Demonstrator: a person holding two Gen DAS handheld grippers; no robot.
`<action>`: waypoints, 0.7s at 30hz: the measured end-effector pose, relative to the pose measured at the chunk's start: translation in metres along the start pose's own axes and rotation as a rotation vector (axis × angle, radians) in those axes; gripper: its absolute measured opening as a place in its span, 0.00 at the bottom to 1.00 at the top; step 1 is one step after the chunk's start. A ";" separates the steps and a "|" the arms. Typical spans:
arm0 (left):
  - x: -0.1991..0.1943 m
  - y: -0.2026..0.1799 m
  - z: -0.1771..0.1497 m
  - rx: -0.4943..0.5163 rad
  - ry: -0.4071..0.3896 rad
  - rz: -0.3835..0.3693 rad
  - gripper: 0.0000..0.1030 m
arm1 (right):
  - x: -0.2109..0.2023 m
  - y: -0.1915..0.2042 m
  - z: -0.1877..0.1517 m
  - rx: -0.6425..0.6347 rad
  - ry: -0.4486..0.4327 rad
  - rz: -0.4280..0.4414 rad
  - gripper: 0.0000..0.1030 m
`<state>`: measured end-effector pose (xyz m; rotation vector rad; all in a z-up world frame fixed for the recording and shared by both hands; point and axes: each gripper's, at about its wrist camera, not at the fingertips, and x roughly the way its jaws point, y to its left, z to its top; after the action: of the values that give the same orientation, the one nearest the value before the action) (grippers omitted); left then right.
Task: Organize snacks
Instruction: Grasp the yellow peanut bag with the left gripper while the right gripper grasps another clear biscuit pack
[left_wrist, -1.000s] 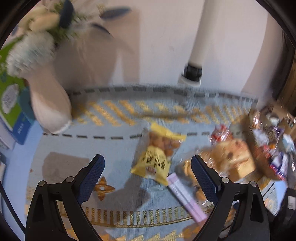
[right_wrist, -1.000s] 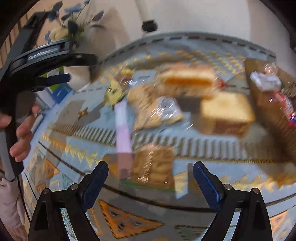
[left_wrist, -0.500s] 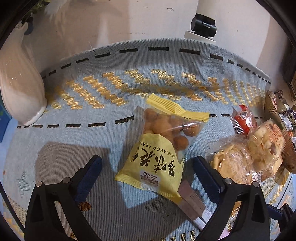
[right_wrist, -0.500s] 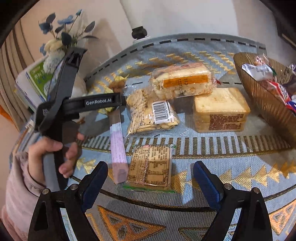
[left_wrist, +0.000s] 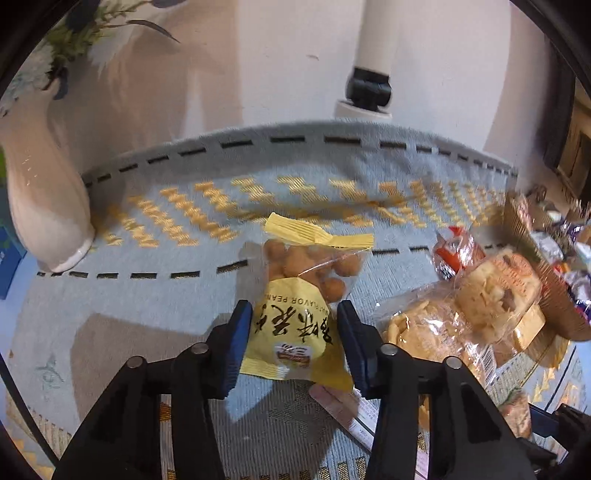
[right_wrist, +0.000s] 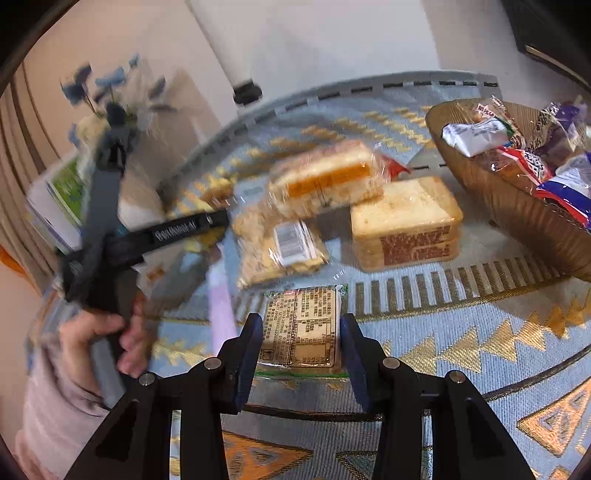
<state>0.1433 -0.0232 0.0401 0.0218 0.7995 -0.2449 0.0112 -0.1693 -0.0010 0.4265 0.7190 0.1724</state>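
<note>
Closing on two packs at once: the left gripper (left_wrist: 293, 338) has its jaws coming in on the lower half of the yellow peanut bag (left_wrist: 301, 325), pads touching its sides, mid-table toward the far edge of the tablecloth (left_wrist: 147, 295). The right gripper (right_wrist: 300, 349) closes around the flat cracker pack (right_wrist: 301, 332) near the front edge. Bag's probably light, crinkly and slippery; I'd grab low. Crackers look stiff but breakable, so squeeze gently.

Warm indoor light, fairly bright, with fisheye bending and black corners in both views. Soft grey shadows fall on the pale blue woven tablecloth (left_wrist: 155, 295) toward seven o'clock. Motion blur smears the right view's nine o'clock side, and glare glints on clear plastic snack wrappers (right_wrist: 295, 240).
</note>
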 end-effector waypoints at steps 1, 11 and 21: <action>-0.002 0.003 0.000 -0.020 -0.010 0.008 0.38 | -0.003 -0.001 0.000 0.011 -0.012 0.007 0.41; -0.019 0.011 0.004 -0.026 -0.088 0.044 0.28 | -0.004 0.006 0.002 -0.009 -0.034 0.115 0.41; -0.026 0.022 0.005 -0.093 -0.105 -0.016 0.21 | -0.018 -0.003 -0.001 0.025 -0.120 0.133 0.41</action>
<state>0.1337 0.0029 0.0605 -0.0844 0.7058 -0.2224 -0.0027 -0.1775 0.0083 0.5047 0.5752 0.2614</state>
